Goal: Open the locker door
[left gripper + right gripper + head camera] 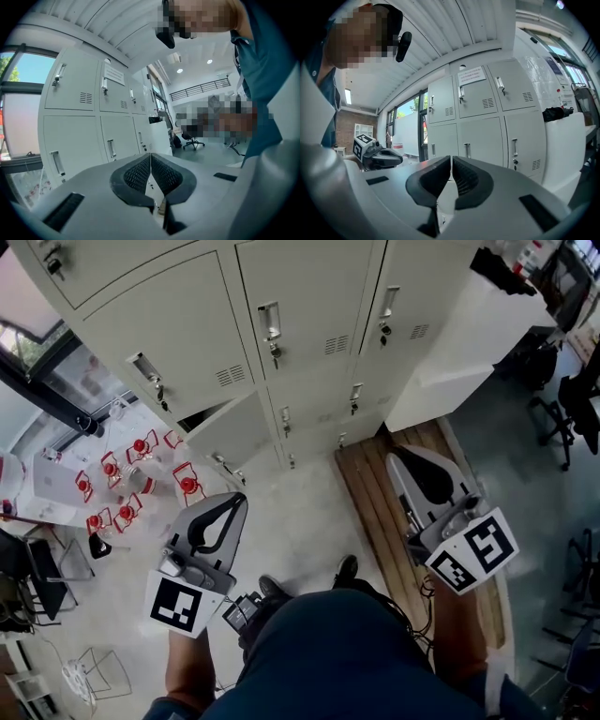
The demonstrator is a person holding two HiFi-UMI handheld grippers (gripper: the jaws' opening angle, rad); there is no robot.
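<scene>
A bank of light grey lockers [281, 343] stands in front of me, each door with a small handle and lock. One lower door [230, 432] looks slightly ajar, with a dark gap along its top edge. My left gripper [234, 500] is shut and empty, held short of that door. My right gripper [399, 457] is also shut and empty, over a wooden platform. The left gripper view shows shut jaws [150, 157] before closed locker doors [84, 131]. In the right gripper view the shut jaws [451, 160] face the lockers [487, 117], with the left gripper [377, 157] off to the left.
A slatted wooden platform [370, 498] lies on the floor by the lockers' right end. A white cabinet [469, 343] stands to the right, with black office chairs [562, 409] beyond. At left, glass shows red chairs [122, 484]. My shoes [347, 570] are on the pale floor.
</scene>
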